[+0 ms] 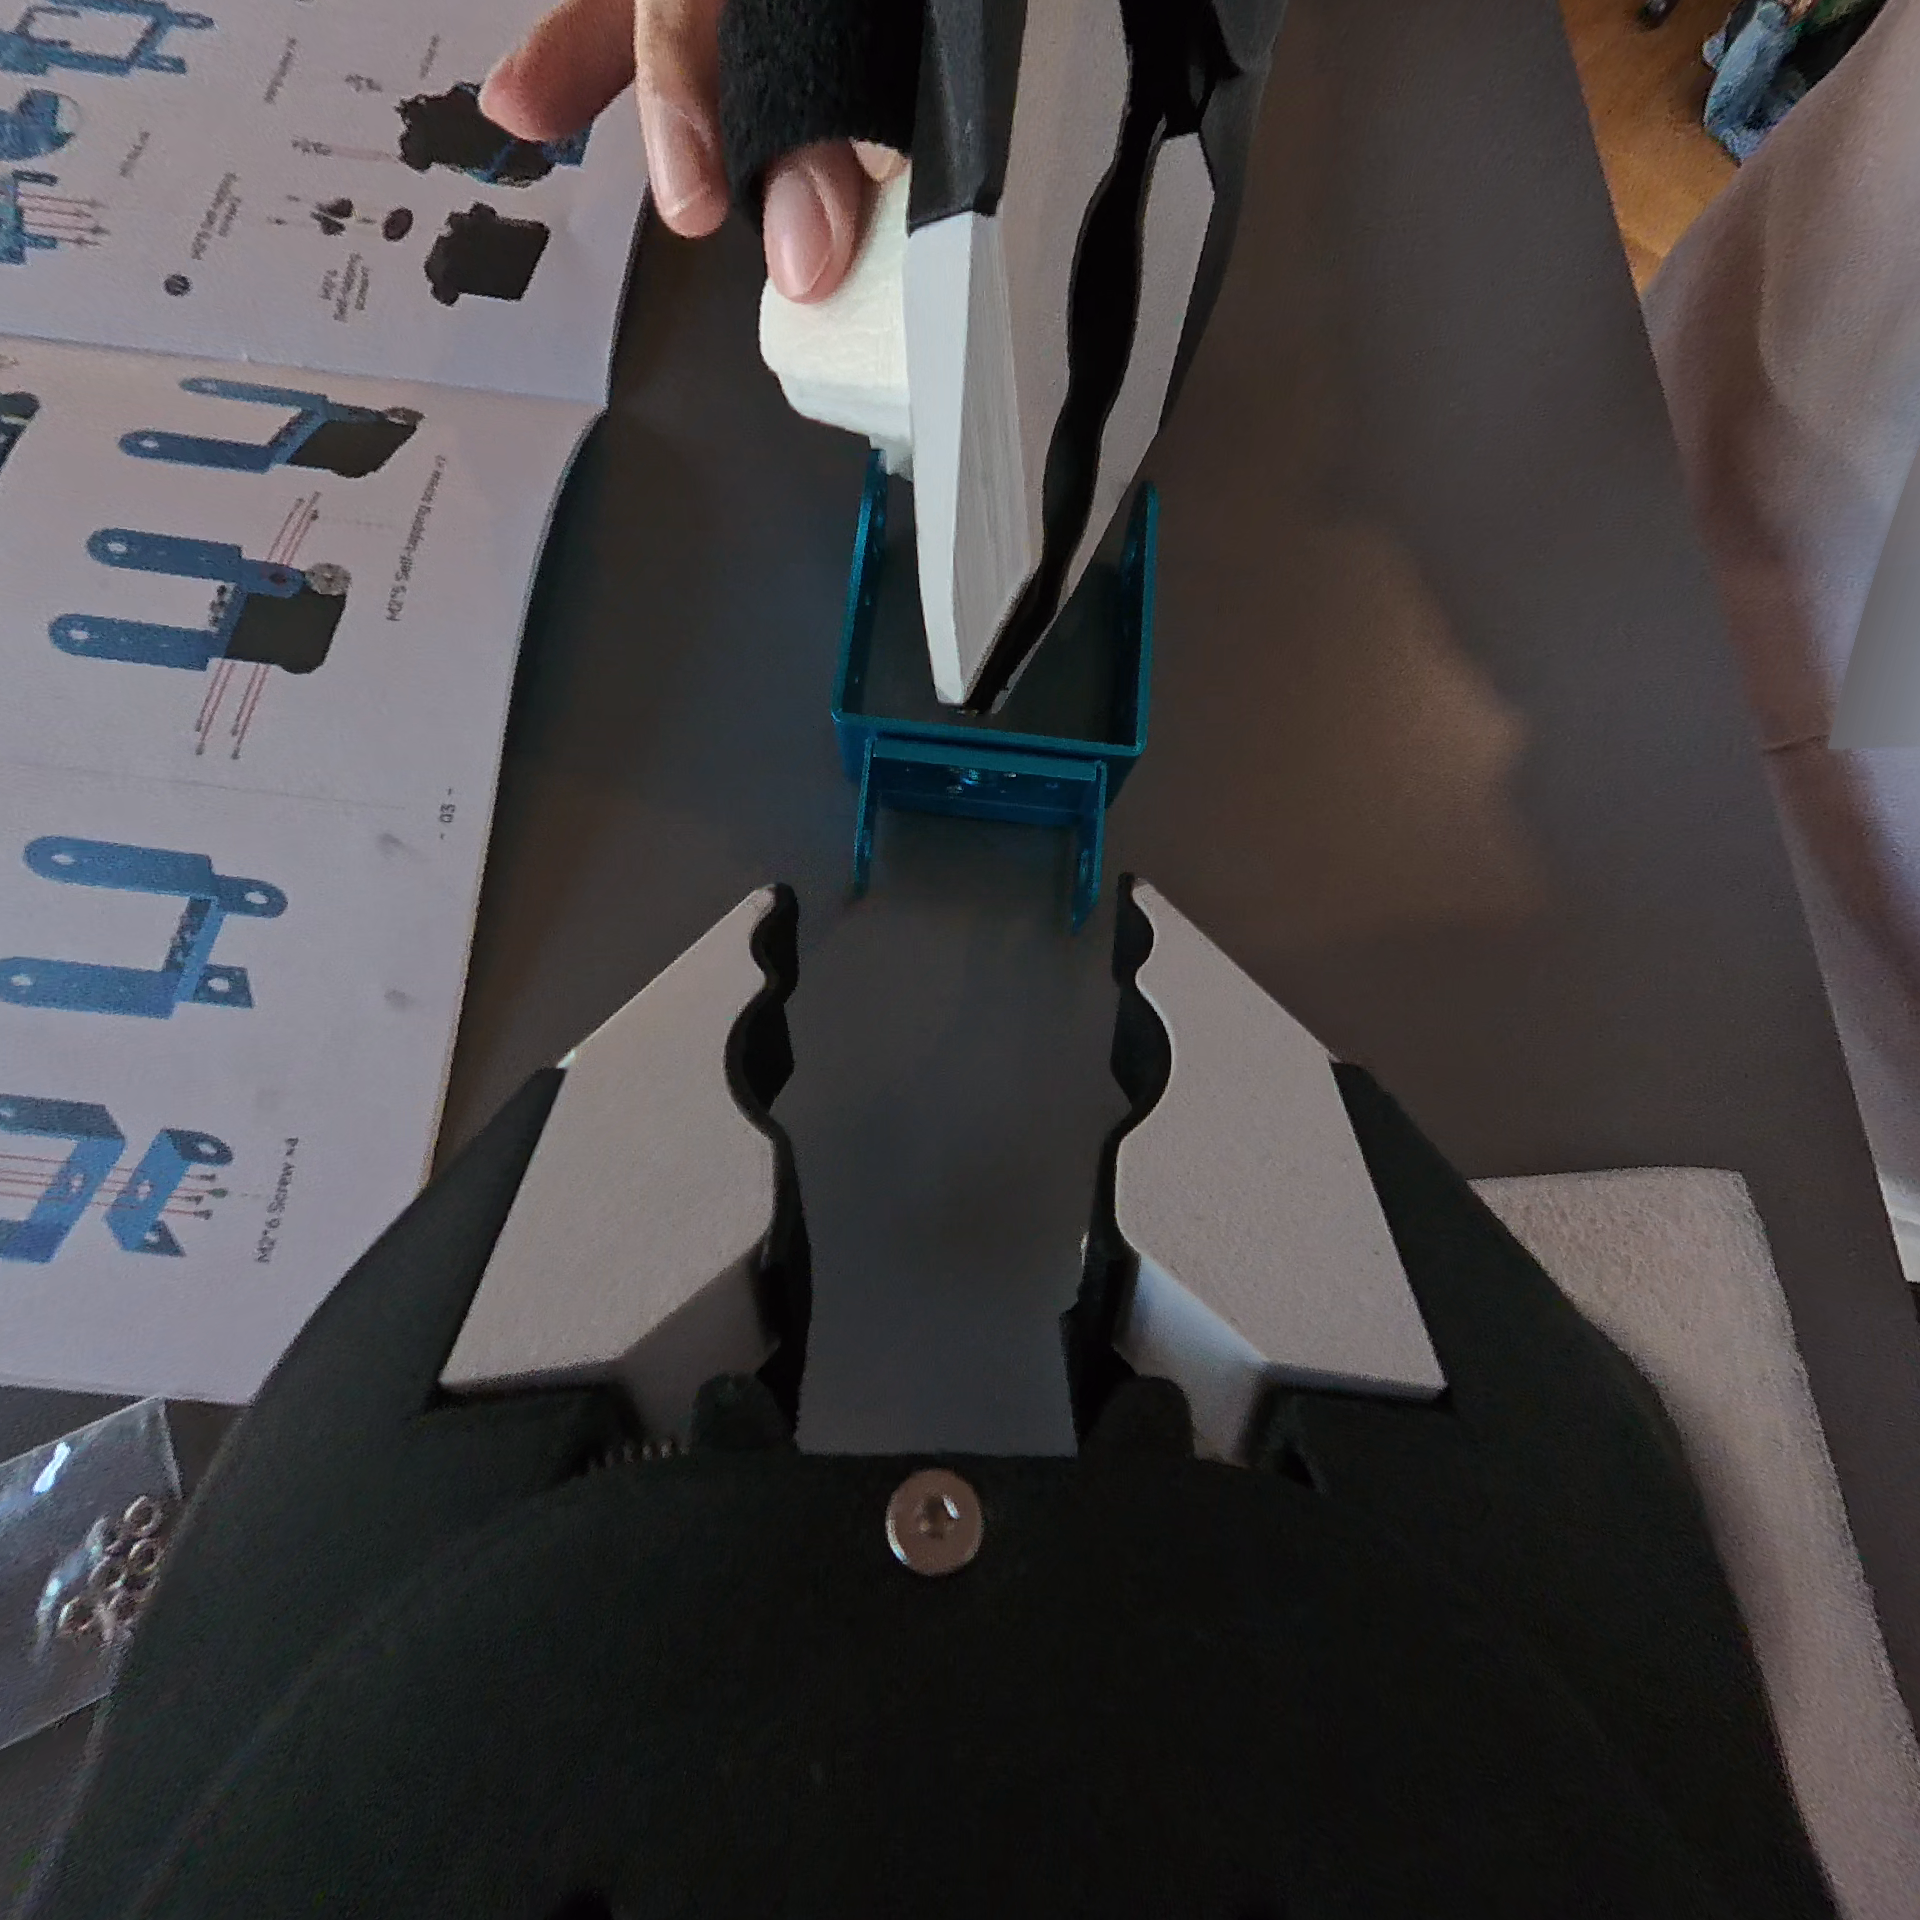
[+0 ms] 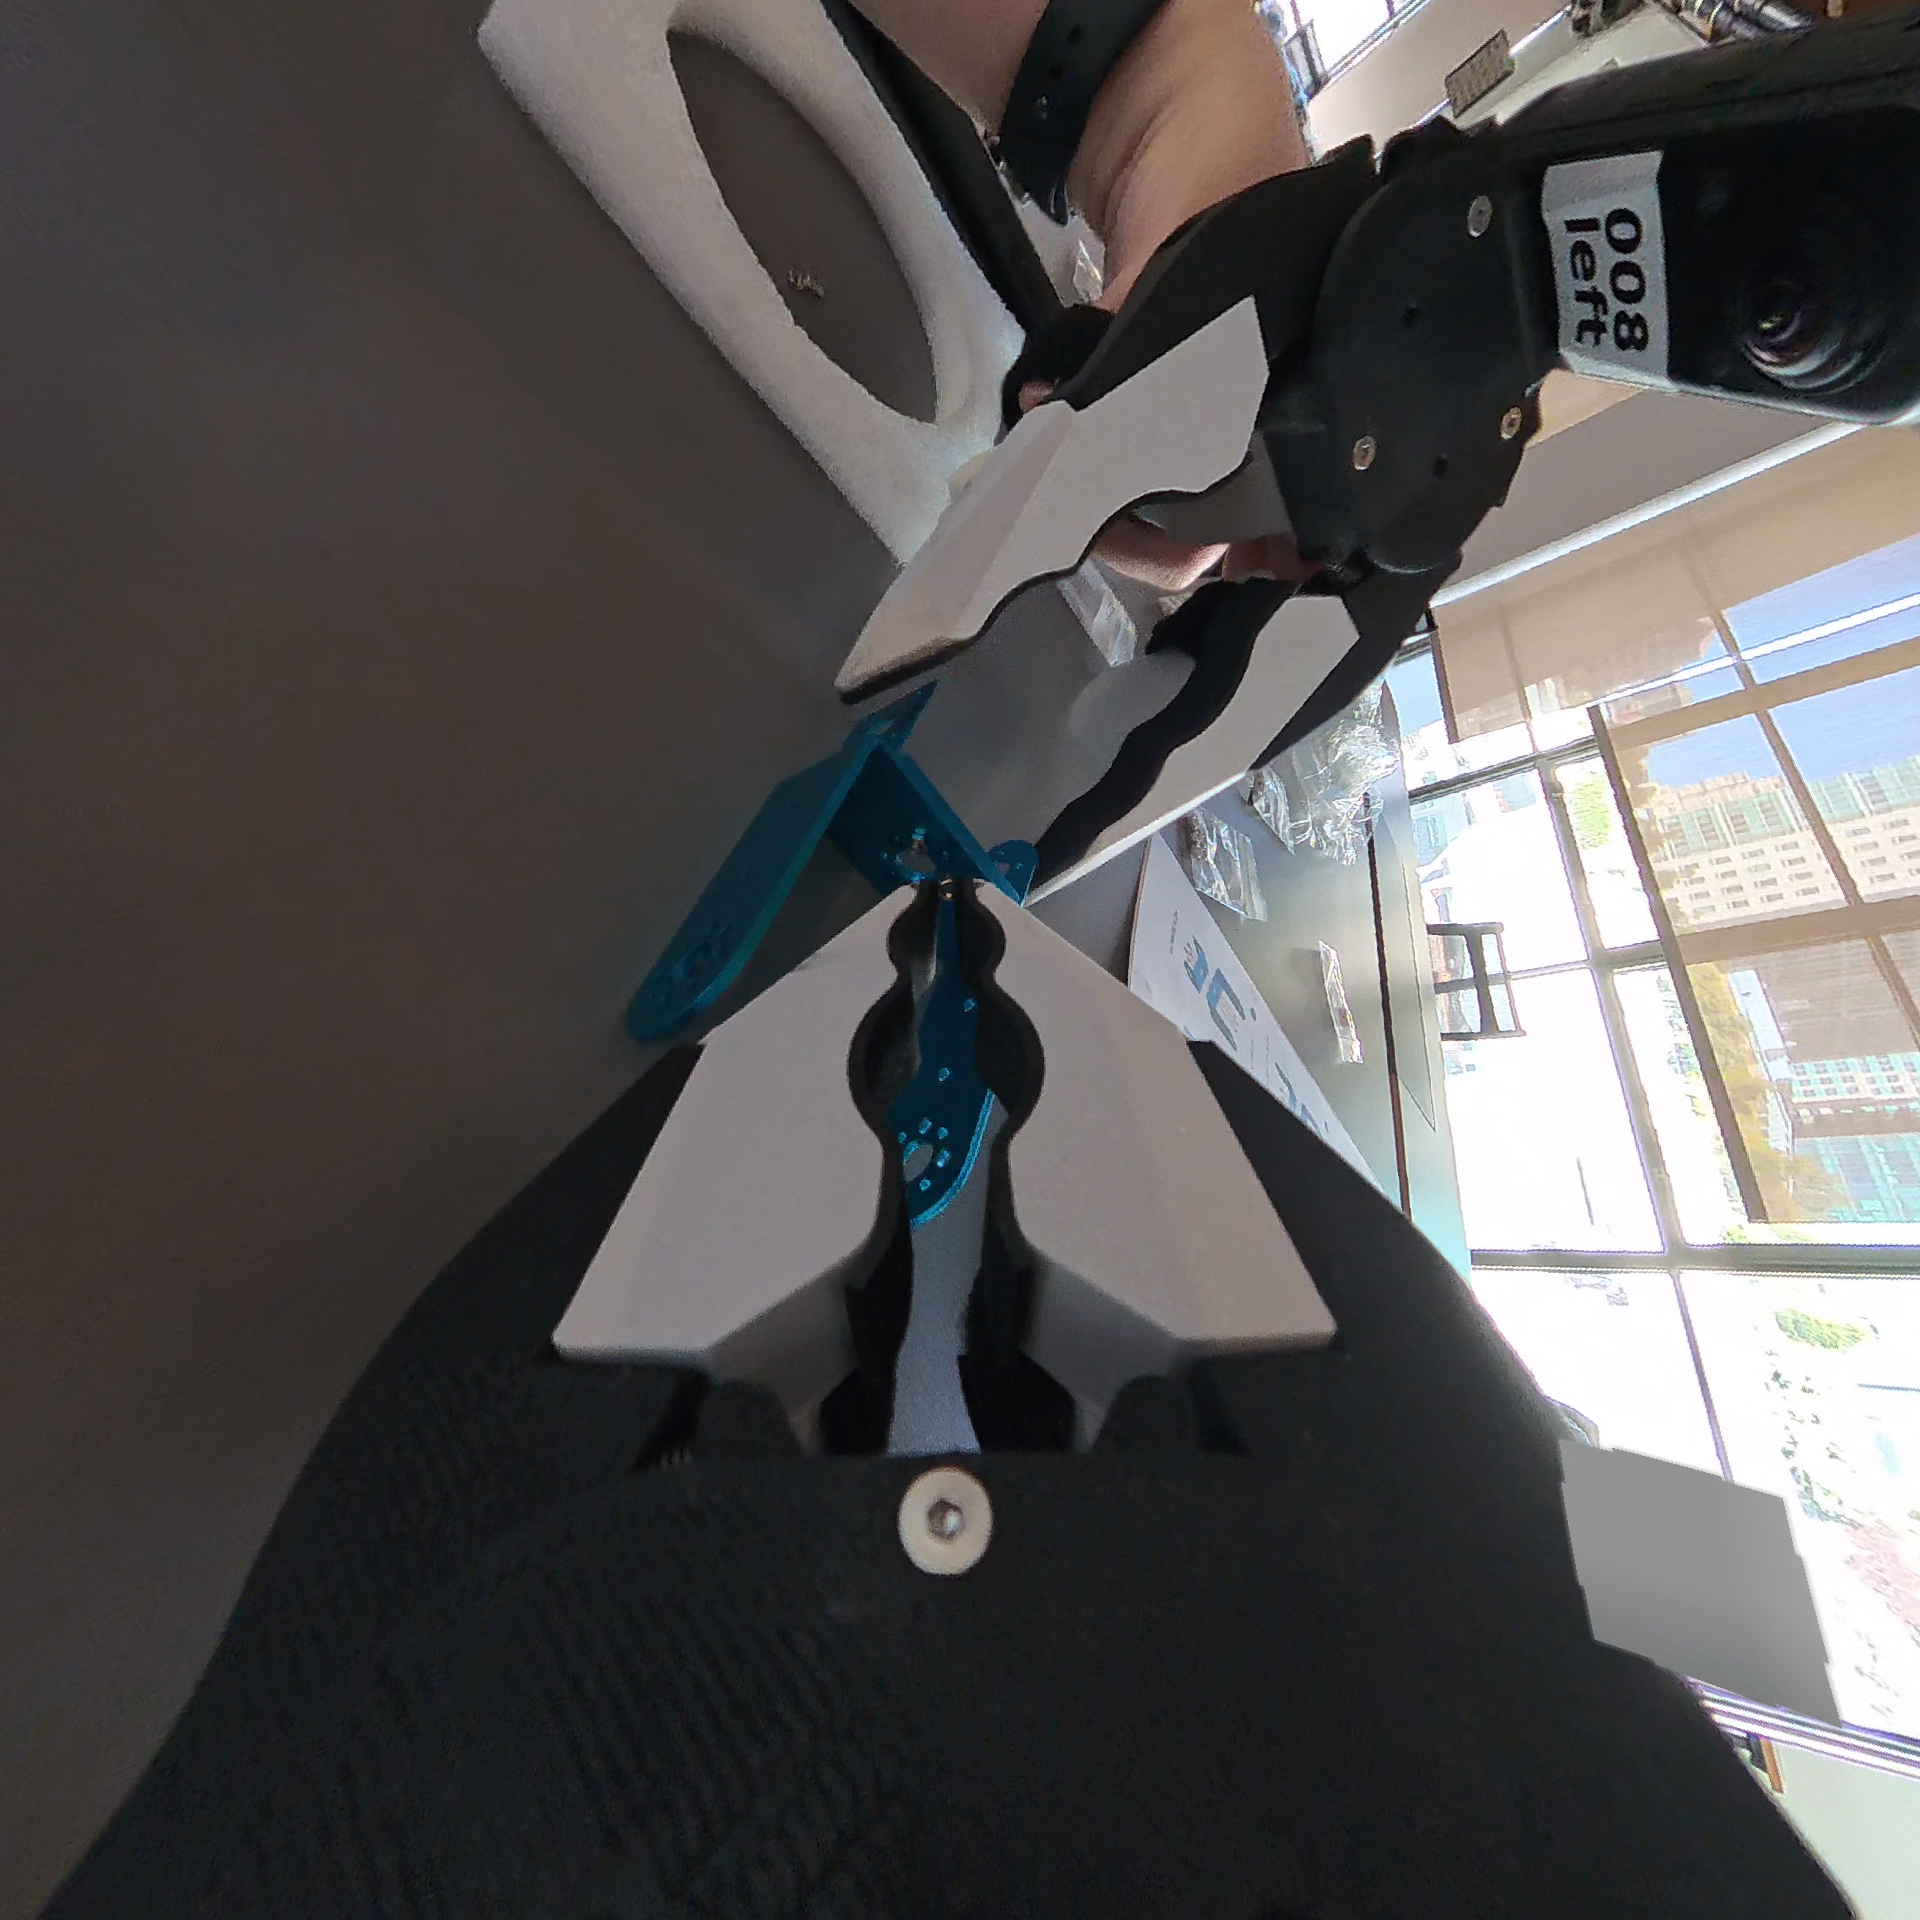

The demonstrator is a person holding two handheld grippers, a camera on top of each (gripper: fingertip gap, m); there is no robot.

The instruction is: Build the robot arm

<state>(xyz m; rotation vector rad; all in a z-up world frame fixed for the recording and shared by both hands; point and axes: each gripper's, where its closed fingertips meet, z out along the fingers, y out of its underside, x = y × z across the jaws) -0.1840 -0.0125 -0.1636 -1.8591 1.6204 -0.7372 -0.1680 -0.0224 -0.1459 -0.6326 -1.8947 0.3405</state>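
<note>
Two blue metal U-brackets [image 1: 987,774] stand joined back to back on the dark table [image 1: 1351,623]. My left gripper [image 1: 954,902] is open and empty just short of the smaller bracket's legs; it also shows in the right wrist view [image 2: 951,779], straddling the brackets. My right gripper [image 1: 977,704] reaches down into the larger bracket with its tips at the base. It is shut on a small screw [image 2: 947,886] held against the bracket's base [image 2: 904,831]. One bracket arm [image 2: 935,1101] shows through the gap between my right fingers.
An open instruction booklet [image 1: 208,727] lies at the left. A clear bag of small nuts [image 1: 94,1558] is at the lower left and white foam [image 1: 1662,1351] at the lower right. A person's hand [image 1: 686,135] holds white padding [image 1: 831,353]. Hardware bags [image 2: 1309,800] lie near windows.
</note>
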